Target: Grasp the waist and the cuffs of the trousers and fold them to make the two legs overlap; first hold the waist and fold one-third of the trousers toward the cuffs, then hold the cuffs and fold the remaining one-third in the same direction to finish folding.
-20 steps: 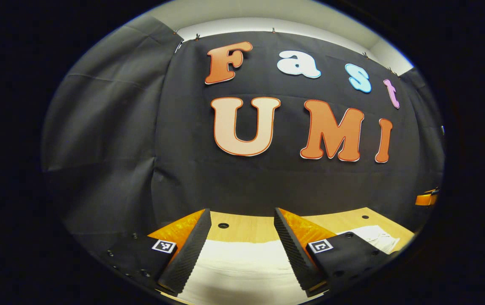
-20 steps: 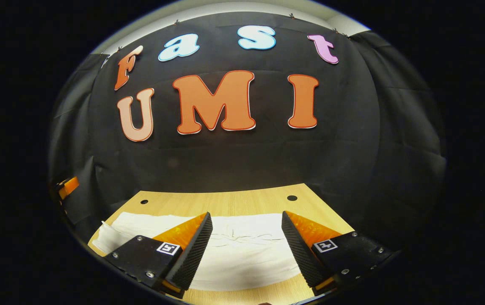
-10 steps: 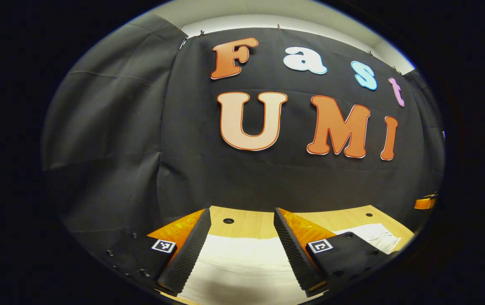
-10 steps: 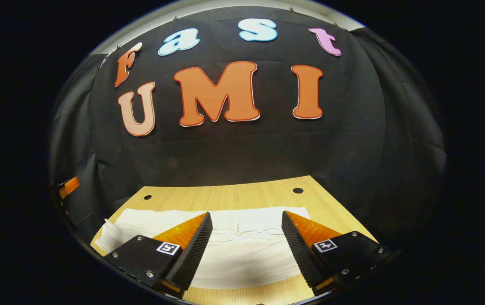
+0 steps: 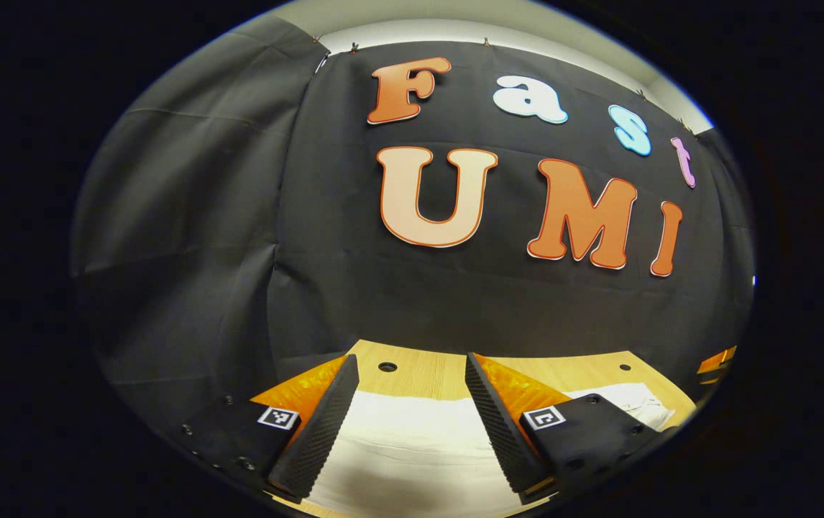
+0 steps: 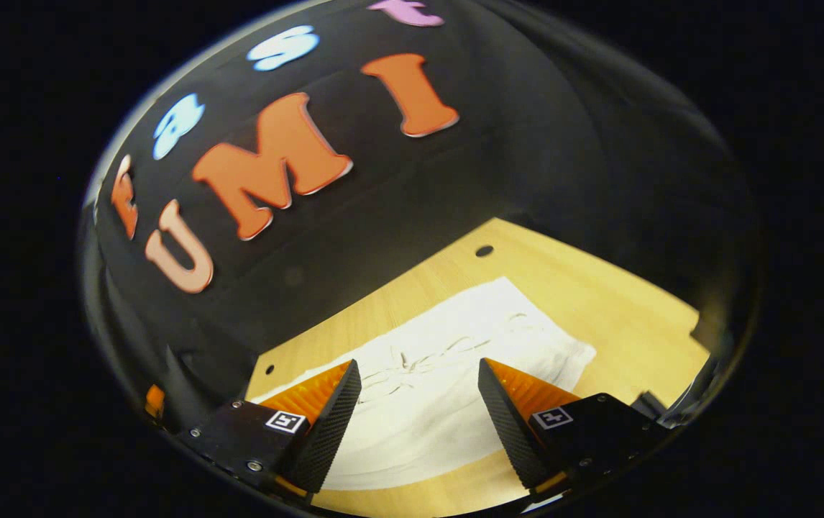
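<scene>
White trousers (image 6: 448, 403) lie flat on the wooden table (image 6: 599, 309). Their waist end, with a loose drawstring (image 6: 441, 354), reaches toward the right in the right gripper view. My right gripper (image 6: 418, 363) is open and hovers over this waist end, rolled to one side, with cloth showing between its fingers. In the left gripper view another part of the trousers (image 5: 412, 446) lies under my left gripper (image 5: 410, 358), which is open and holds nothing. More crumpled white cloth (image 5: 635, 403) shows to its right.
The table (image 5: 426, 374) has small round holes (image 5: 387, 367) near its far edge and ends at the black cloth wall. A bit of the other gripper (image 5: 715, 360) shows at the far right of the left gripper view.
The right gripper has rolled sideways and tipped down toward the waist end, so more table and cloth now show. The left gripper has barely shifted, edging slightly forward.
</scene>
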